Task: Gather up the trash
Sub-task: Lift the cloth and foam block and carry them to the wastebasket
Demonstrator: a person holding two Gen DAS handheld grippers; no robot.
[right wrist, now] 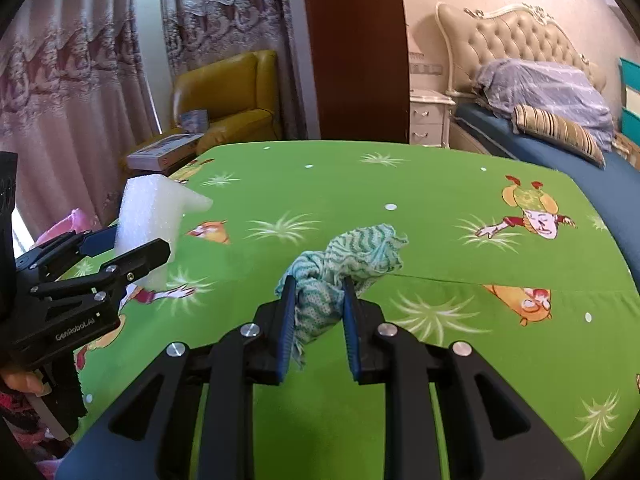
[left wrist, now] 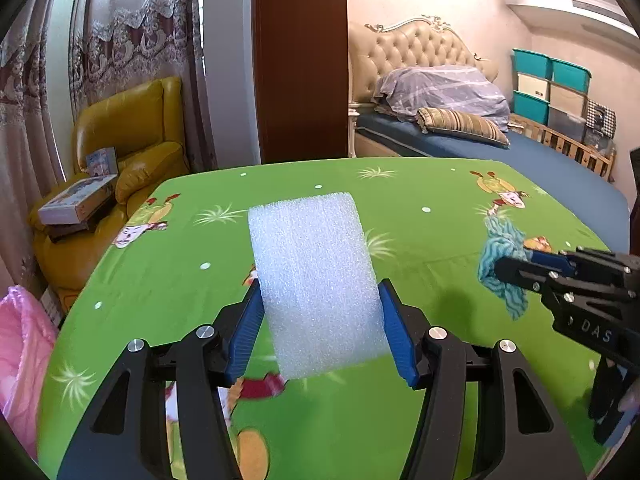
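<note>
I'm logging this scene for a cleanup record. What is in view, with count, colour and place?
foam block: 1, white, held in the left tongs
crumpled cloth: 1, teal-and-white, held in the right tongs
tablecloth: 1, green with cartoon prints, covering the table
armchair: 1, yellow, left, boxes on it
pink bag: 1, far left edge
bed: 1, blue sheet, right background
storage bins: several, teal and pale, stacked behind the bed
left tongs: 1, black, blue pads
right tongs: 1, black, blue pads
</note>
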